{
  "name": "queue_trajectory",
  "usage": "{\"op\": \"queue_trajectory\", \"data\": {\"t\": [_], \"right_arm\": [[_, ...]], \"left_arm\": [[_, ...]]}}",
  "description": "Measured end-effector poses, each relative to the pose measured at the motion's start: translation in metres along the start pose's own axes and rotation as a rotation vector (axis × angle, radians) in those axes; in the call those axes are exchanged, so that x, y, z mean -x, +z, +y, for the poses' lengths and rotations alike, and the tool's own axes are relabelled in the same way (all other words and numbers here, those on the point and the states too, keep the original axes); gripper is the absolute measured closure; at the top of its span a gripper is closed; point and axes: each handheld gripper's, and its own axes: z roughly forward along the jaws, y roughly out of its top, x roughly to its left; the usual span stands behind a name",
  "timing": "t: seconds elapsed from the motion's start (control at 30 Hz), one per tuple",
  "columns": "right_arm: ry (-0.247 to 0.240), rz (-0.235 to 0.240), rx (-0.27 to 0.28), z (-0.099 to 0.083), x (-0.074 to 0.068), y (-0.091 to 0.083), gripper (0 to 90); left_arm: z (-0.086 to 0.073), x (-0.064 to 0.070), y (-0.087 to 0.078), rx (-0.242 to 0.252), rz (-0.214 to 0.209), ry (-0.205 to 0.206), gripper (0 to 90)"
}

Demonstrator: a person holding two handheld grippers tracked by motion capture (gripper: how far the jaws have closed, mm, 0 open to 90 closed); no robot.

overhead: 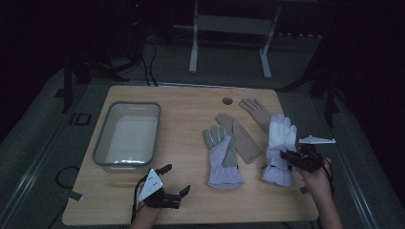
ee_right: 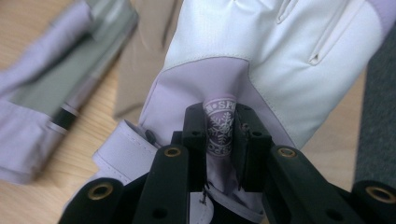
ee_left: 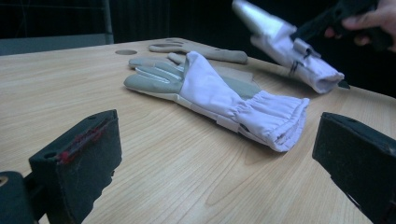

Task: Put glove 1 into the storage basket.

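Note:
A lilac and white ski glove (overhead: 278, 145) lies at the table's right side, and my right gripper (overhead: 290, 156) is shut on a fold of its fabric near the cuff. In the right gripper view the jaws pinch a snowflake patch of that glove (ee_right: 219, 133). In the left gripper view this glove (ee_left: 289, 44) hangs lifted off the table. A second lilac glove (overhead: 222, 157) with a grey-green palm lies flat at mid table (ee_left: 219, 95). My left gripper (overhead: 174, 179) stands open near the front edge, its jaws wide apart (ee_left: 210, 163) with nothing between them.
Two beige gloves (overhead: 239, 136) (overhead: 257, 112) lie behind the lilac ones. A clear plastic bin (overhead: 128, 135) stands at the left of the wooden table (overhead: 186, 124). A round hole (overhead: 227, 100) marks the table's far side. Dark floor and a white frame lie beyond.

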Motion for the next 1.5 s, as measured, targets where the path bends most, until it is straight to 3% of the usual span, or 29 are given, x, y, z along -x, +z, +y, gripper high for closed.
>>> {"op": "queue_trajectory", "data": {"t": [0.3, 0.6, 0.77, 0.9, 1.27, 1.5], "right_arm": [[-0.049, 0.024, 0.091, 0.036, -0.028, -0.035, 76.7], [-0.089, 0.079, 0.117, 0.067, -0.073, -0.039, 76.5], [-0.12, 0.09, 0.112, 0.079, -0.101, -0.028, 76.4], [-0.129, 0.12, 0.063, 0.082, -0.12, -0.013, 75.8], [-0.101, 0.164, -0.051, 0.071, -0.151, 0.027, 75.5], [-0.109, 0.158, -0.122, 0.063, -0.161, 0.058, 75.1]], "left_arm": [[0.0, 0.0, 0.0, 0.001, -0.002, 0.002, 1.4], [0.0, 0.0, 0.0, 0.0, 0.0, 0.005, 1.4], [0.0, 0.0, 0.0, 0.0, 0.002, 0.008, 1.4], [0.0, 0.001, 0.0, -0.002, 0.005, 0.007, 1.4], [0.0, 0.001, 0.001, -0.006, 0.007, 0.012, 1.4], [0.0, 0.001, 0.0, 0.0, 0.007, 0.01, 1.4]]}}
